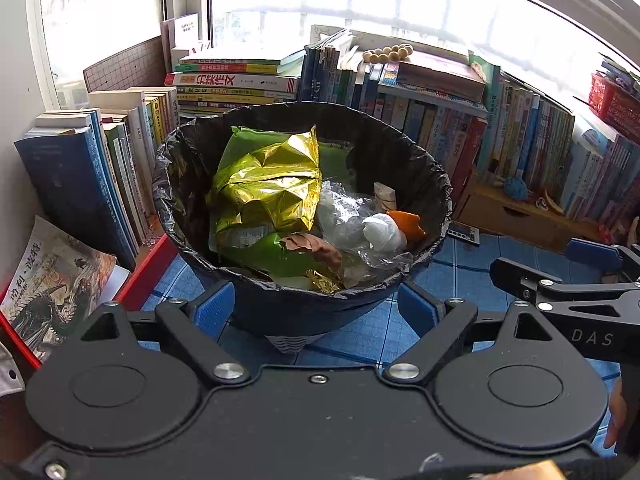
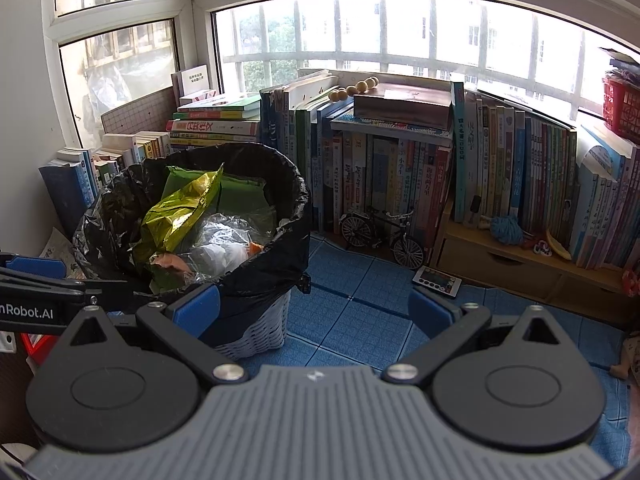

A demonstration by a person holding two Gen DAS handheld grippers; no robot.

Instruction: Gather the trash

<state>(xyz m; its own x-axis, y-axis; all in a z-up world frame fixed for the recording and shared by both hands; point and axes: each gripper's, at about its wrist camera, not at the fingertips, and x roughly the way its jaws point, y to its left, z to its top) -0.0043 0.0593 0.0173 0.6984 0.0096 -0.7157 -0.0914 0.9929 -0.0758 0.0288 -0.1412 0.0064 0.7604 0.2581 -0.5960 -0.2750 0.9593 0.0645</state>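
Observation:
A wicker bin lined with a black bag stands on the blue mat, heaped with trash. On top lie a gold foil wrapper, green packaging, clear plastic, a white crumpled wad and orange peel. My left gripper hangs open just in front of the bin's near rim, touching nothing. To the right of the bin my right gripper is open too, its left pad close to the bag and the rest over the mat. Each gripper shows in the other's view, the right gripper and the left gripper.
Rows and stacks of books line the window wall behind the bin. A model bicycle, a remote and a low wooden drawer unit sit to the right. A magazine lies on a red-edged tray at left. A red basket stands at the far right.

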